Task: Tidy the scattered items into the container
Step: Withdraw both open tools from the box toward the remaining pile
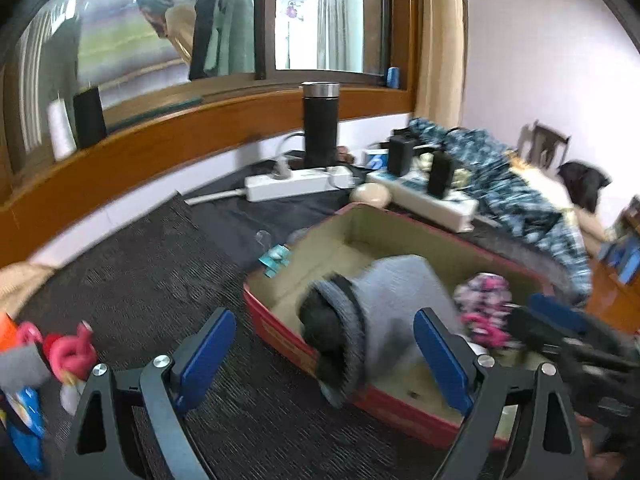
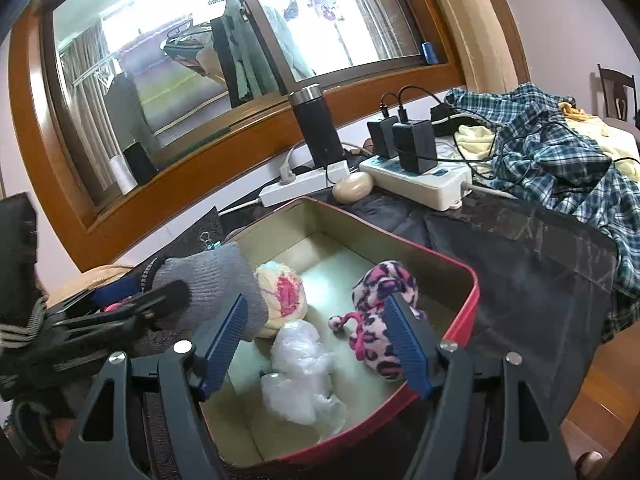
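A red box (image 1: 280, 334) with a tan inside stands on the dark cloth; it also shows in the right wrist view (image 2: 466, 312). A grey glove (image 1: 384, 304) hangs over its near rim, between my open left gripper's (image 1: 332, 356) fingers but not pinched. In the right wrist view the glove (image 2: 212, 284) drapes over the box's left wall. My right gripper (image 2: 320, 344) is open above the box. Inside lie a pink leopard plush (image 2: 380, 320), a clear plastic bag (image 2: 300, 368) and a cream and pink item (image 2: 280, 292).
Pink and blue small items (image 1: 68, 352) lie on the cloth at left. A teal packet (image 1: 276, 260) lies beside the box. Behind stand a black flask (image 1: 320, 124), two power strips (image 1: 296, 184) with adapters, a beige oval (image 2: 352, 186) and a plaid shirt (image 2: 560, 152).
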`<move>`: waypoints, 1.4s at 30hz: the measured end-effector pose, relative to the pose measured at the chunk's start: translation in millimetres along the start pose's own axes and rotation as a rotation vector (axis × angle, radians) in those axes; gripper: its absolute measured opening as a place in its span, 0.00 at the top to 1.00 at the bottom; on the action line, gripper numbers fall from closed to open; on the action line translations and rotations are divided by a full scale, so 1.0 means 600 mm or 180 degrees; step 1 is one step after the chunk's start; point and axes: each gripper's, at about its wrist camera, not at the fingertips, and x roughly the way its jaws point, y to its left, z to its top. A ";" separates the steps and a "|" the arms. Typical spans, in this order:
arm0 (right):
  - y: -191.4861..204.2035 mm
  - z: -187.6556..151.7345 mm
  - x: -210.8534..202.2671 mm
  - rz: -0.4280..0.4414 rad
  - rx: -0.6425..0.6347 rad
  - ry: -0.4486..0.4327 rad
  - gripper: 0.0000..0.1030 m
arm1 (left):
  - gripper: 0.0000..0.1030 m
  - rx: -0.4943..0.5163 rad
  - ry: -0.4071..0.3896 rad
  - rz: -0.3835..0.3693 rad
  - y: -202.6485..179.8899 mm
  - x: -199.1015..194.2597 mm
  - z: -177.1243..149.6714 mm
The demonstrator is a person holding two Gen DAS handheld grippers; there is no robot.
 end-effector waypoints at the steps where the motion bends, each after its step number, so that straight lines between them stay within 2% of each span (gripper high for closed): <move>1: -0.002 0.001 -0.001 -0.0008 0.0006 -0.0012 0.28 | 0.10 0.0046 -0.0017 0.0088 0.000 0.008 0.004; 3: -0.003 0.002 -0.002 -0.0012 0.0016 -0.0020 0.28 | 0.10 0.0068 -0.0088 0.0280 0.010 0.023 0.019; 10: 0.005 -0.001 0.004 0.0008 -0.0028 0.0010 0.28 | 0.10 -0.0237 -0.0205 0.0446 0.069 0.010 0.039; 13: 0.008 -0.001 0.006 0.0021 -0.0016 0.0009 0.28 | 0.10 -0.0231 -0.0226 0.0292 0.071 -0.018 0.032; 17: 0.011 -0.004 0.007 0.0032 -0.0024 0.0004 0.28 | 0.10 -0.0026 -0.0135 0.0161 0.050 -0.036 0.009; 22: 0.011 -0.003 0.001 0.0042 -0.0017 -0.0029 0.28 | 0.10 0.0094 0.0090 0.0231 0.033 -0.003 -0.012; 28: 0.013 0.000 -0.001 0.0057 -0.0022 -0.0037 0.28 | 0.10 -0.0073 0.0134 0.0492 0.061 0.047 0.022; 32: 0.014 -0.001 0.001 0.0067 -0.0015 -0.0022 0.27 | 0.10 -0.0122 0.0091 0.0506 0.069 0.049 0.030; 35: 0.017 -0.003 0.004 0.0078 -0.0013 0.0000 0.27 | 0.10 -0.0033 0.0106 0.0591 0.066 0.060 0.030; 39: 0.021 -0.004 0.000 0.0096 -0.0025 -0.0014 0.27 | 0.10 0.0068 0.0269 0.0694 0.063 0.093 0.033; 42: 0.025 -0.004 -0.004 0.0107 -0.0035 -0.0031 0.27 | 0.10 0.0264 0.0316 0.0741 0.049 0.098 0.033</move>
